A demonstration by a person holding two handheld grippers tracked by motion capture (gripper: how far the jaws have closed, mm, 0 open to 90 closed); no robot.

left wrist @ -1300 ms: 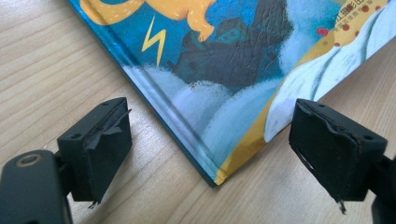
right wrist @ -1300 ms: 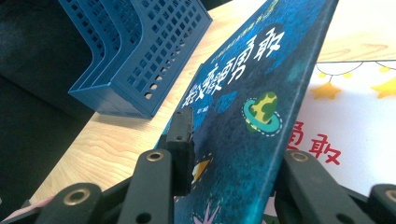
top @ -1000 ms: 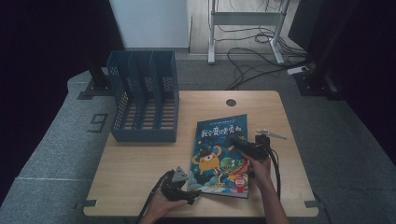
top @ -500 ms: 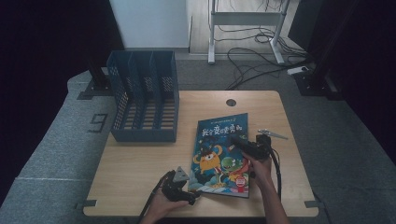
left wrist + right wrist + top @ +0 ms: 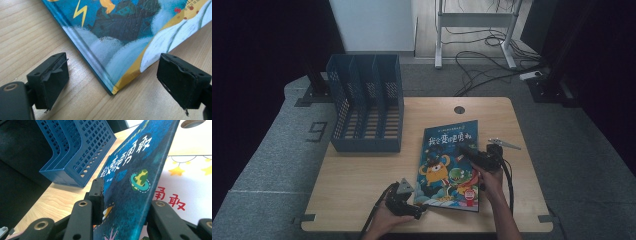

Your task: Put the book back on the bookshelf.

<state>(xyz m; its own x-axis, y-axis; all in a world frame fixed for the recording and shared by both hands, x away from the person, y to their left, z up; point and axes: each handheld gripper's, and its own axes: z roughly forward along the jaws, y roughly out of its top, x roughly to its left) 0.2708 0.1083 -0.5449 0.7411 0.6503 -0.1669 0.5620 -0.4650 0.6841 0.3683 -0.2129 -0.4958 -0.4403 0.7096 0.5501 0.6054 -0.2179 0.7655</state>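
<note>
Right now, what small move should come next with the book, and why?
Probably close the left gripper on the book corner. Its jaws stand open on either side of that corner, while the right gripper already pinches the lifted front cover.

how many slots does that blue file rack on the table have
3. The blue file rack stands at the table's far left, its slots side by side: left, middle, right. None looks hidden.

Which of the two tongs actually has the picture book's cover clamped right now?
The right tongs: shut on the blue picture book's cover, lifting it. The left tongs gape open astride its bottom corner.
</note>
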